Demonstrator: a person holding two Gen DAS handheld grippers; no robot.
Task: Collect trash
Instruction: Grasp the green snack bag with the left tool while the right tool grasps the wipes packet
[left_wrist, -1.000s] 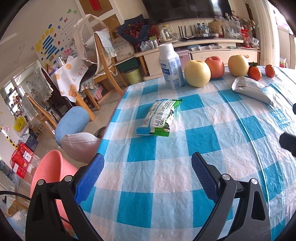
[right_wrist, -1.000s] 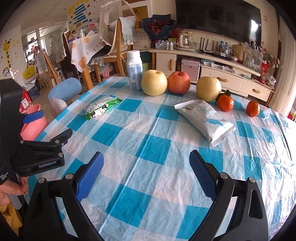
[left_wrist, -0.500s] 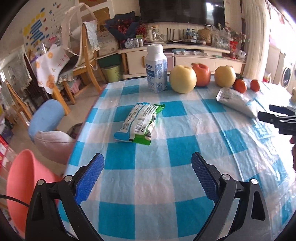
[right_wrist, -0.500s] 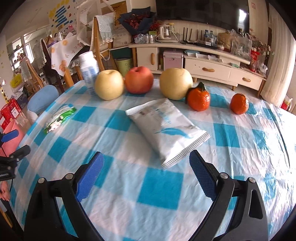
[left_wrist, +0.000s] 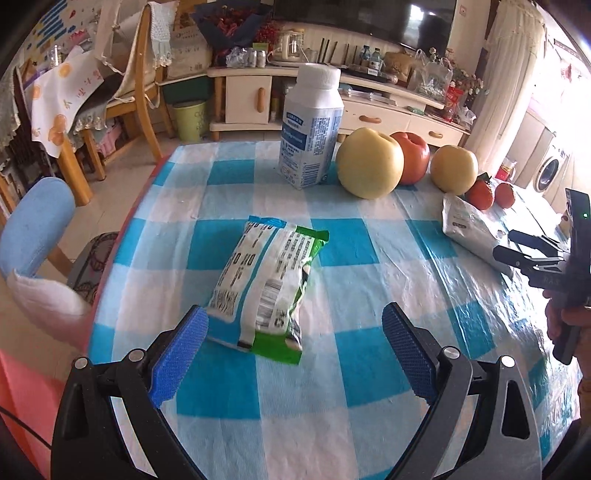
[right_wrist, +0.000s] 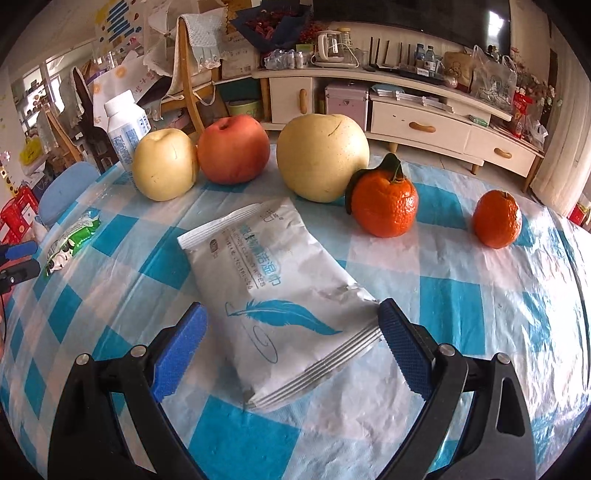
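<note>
A green and white snack wrapper (left_wrist: 269, 284) lies on the blue checked tablecloth, its near end between the blue pads of my left gripper (left_wrist: 295, 343), which stands open around it. The same wrapper (right_wrist: 72, 242) shows small at the left of the right wrist view. A white wet-wipe pack (right_wrist: 280, 299) with a blue feather print lies flat, its near end between the fingers of my open right gripper (right_wrist: 290, 345). From the left wrist view the pack (left_wrist: 472, 229) is at the right, with the right gripper (left_wrist: 528, 251) at its near end.
A white bottle (left_wrist: 312, 129), two yellow pears (left_wrist: 369, 162) (left_wrist: 453, 169), a red apple (left_wrist: 413, 157) and two tangerines (right_wrist: 384, 203) (right_wrist: 496, 219) stand along the far side of the table. Left of the table edge (left_wrist: 122, 240) are a blue stool (left_wrist: 33, 221) and wooden chairs.
Both grippers have moved forward over the table. The left one now straddles the green wrapper's near end and the right one straddles the wipe pack. Both remain open.
</note>
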